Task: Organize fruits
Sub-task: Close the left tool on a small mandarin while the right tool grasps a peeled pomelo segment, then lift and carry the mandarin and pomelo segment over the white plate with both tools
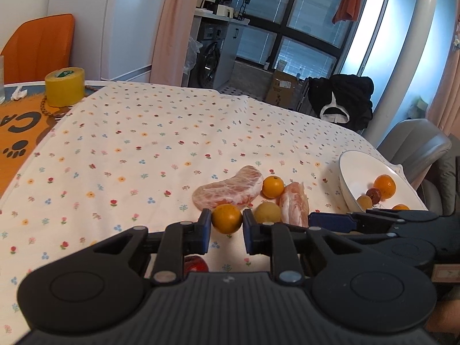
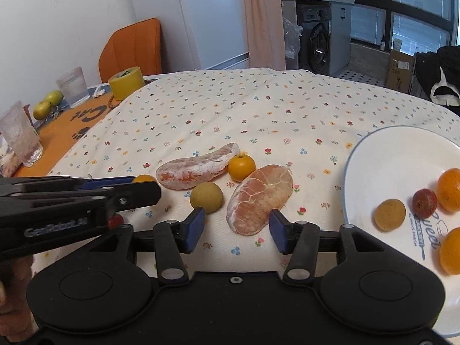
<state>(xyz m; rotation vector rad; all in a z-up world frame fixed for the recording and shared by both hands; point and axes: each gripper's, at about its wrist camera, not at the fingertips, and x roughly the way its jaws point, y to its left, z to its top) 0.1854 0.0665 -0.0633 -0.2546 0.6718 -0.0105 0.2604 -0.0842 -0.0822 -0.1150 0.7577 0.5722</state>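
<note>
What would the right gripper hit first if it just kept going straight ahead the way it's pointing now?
Most likely the peeled pomelo segment lying between and just ahead of the right gripper, whose jaws stand open around its near end. Depth is hard to judge, so it may pass slightly above the fruit.

left gripper [image 1: 227, 231]: black, blue jaws, silver screws | right gripper [image 2: 237, 230]: same build

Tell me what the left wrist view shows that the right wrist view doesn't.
Only the left wrist view: the left hand-held gripper closing around a small orange fruit, and a grey chair.

Only the right wrist view: two glasses, green fruits, and the right hand-held gripper open at a pomelo segment.

Both: the white plate, yellow tape roll and floral cloth.
</note>
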